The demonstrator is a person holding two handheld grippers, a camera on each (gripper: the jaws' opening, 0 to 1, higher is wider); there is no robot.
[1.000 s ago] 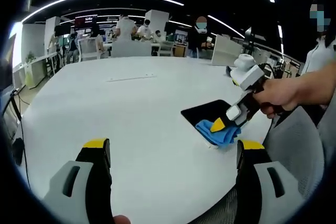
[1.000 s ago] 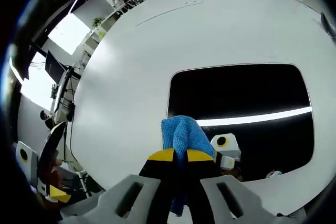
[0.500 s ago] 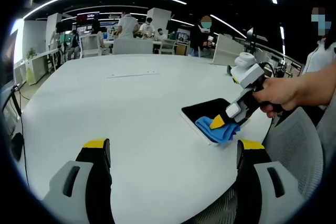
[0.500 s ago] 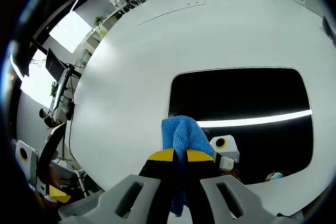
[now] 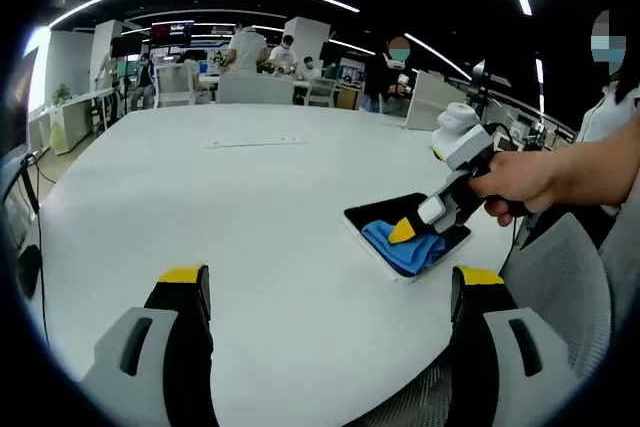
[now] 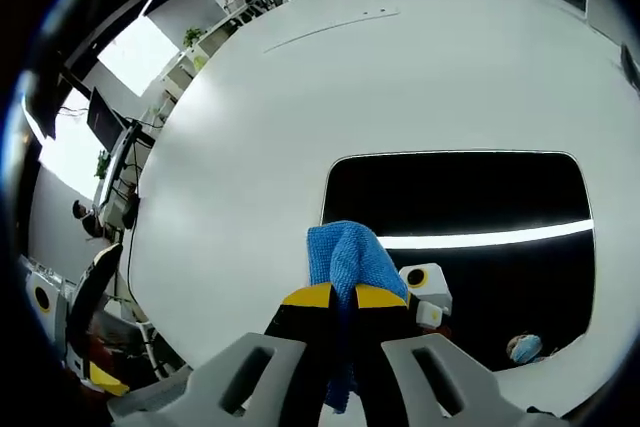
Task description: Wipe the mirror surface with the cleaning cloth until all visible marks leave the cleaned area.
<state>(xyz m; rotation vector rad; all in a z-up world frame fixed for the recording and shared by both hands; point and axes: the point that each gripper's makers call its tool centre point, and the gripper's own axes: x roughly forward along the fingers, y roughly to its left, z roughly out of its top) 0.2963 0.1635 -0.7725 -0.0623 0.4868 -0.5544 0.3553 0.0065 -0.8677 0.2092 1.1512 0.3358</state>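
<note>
Pinching the blue cloth [image 6: 342, 252], right tongs [image 6: 342, 297] press mirror [image 6: 470, 197]; left tongs [image 5: 330, 277] apart.

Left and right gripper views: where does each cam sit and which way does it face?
Left gripper view: rides the left tool, held low at the white table's near edge, facing across it at the mirror; its own jaws stand apart, and a person's hand brings the right tool in.
Right gripper view: rides the right tool, looking steeply down on the mirror; its jaws pinch the blue cloth.
Shared: mirror, blue cloth, table, right tool.
</note>
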